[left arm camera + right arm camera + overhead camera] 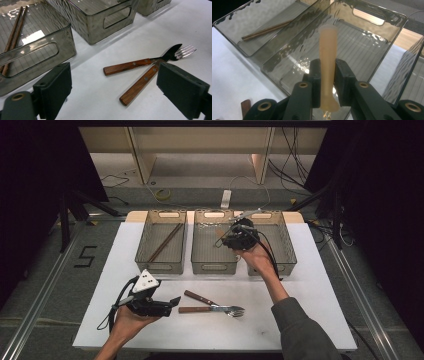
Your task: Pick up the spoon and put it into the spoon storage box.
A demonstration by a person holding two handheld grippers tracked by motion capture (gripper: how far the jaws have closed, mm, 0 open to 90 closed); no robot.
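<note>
So on the left our left gripper sits low on the table, jaws wide apart with nothing in them, aimed at the knife and fork lying crossed on the white top, probably next in line. The left bin has chopsticks. Over the middle bin our right gripper is clamped tight on a pale wooden handle, looks like we're sorting cutlery by type. Further right is the right bin. Dark room, cables on the floor beyond.
</note>
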